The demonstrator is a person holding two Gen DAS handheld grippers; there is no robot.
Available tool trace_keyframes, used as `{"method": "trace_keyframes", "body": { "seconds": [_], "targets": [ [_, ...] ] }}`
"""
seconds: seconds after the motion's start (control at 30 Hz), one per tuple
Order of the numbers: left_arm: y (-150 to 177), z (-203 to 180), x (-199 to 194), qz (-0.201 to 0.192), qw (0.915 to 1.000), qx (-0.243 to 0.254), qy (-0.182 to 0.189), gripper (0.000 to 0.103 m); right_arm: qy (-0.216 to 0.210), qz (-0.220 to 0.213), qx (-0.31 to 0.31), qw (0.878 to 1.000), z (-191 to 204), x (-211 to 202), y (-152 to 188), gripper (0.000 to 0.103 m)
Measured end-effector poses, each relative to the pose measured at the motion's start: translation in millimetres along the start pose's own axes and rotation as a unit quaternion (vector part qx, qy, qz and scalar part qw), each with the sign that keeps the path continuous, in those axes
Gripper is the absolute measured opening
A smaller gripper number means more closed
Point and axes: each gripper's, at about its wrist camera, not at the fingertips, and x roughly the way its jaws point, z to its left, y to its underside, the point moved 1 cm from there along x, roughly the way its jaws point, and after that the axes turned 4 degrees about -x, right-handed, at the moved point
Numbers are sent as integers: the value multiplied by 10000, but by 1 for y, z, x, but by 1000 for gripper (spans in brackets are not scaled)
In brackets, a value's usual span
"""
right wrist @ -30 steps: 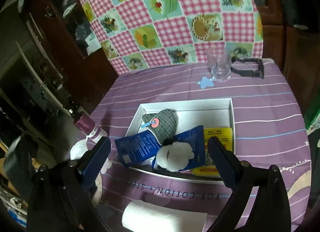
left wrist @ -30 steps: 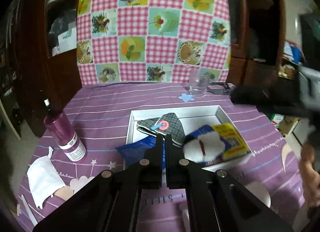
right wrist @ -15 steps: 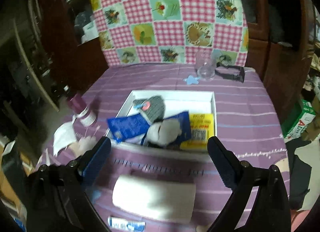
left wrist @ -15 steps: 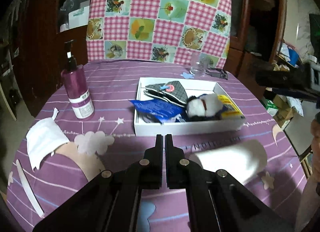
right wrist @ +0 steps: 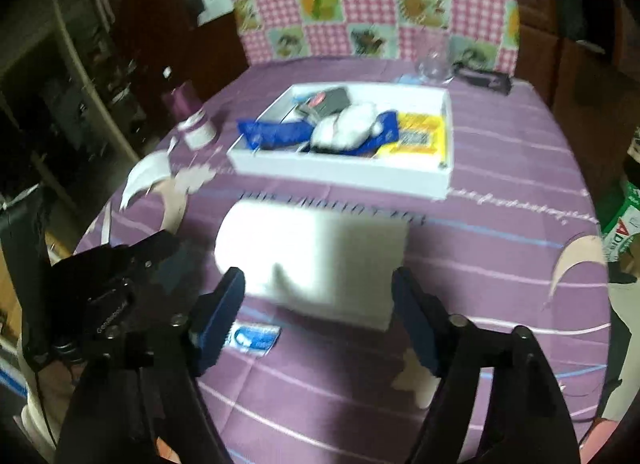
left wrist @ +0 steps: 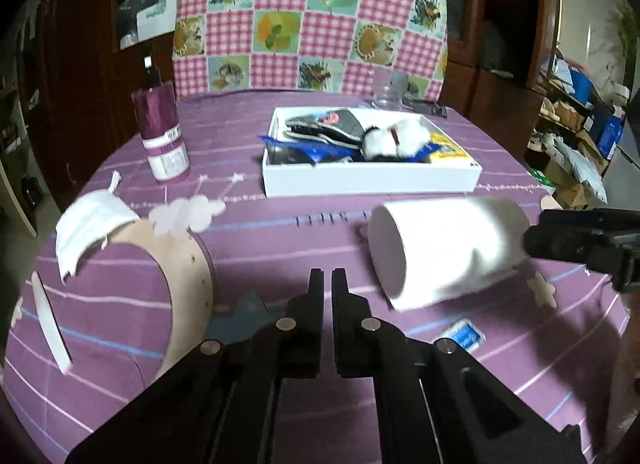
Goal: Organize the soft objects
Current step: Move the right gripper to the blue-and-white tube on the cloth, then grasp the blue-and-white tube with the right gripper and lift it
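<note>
— While the white box beyond both sets of jaws already holds a fluffy white toy, a grey plaid pouch and blue packets, what is left to tidy?

— Mostly the white roll. It lies on its side on the counter, between the box and the right gripper. Its jaws have just been closing and straddle the near part of the roll, apparently not yet pressing it.

— And the left gripper?

— Pressed together, pinching nothing, with the roll just right of its tips. A face mask sits well off to their left, a small blue packet below the right jaws.

— Room to move?

— I'd say enough. The box's near wall stands close behind the roll, so it must lift over. The purple bottle stands clear.
</note>
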Motion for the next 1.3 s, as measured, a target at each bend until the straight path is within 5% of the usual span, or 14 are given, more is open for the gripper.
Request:
{"method": "trace_keyframes", "body": {
  "seconds": [0.13,0.5,0.7,0.83,1.17,1.3],
  "targets": [
    [14,-6,-1,69,9999,91,-35,3,-471,437,42,9979,6,18,7,64],
    [30,-10,8,400,9981,189,435,3,-641,1253,539,9886,-1,50,27,47],
    [33,-13,8,438,9971,248,570,3,-790,1273,701,9862,-4,51,28,45],
    [35,-10,21,806,9956,194,426,3,-942,1316,788,9837,-4,52,28,45],
    [37,-11,21,788,9958,226,417,2,-1317,1536,992,9743,10,59,28,40],
    [37,-11,21,788,9957,234,416,2,-1351,1636,947,9726,23,66,28,25]
  ]
}}
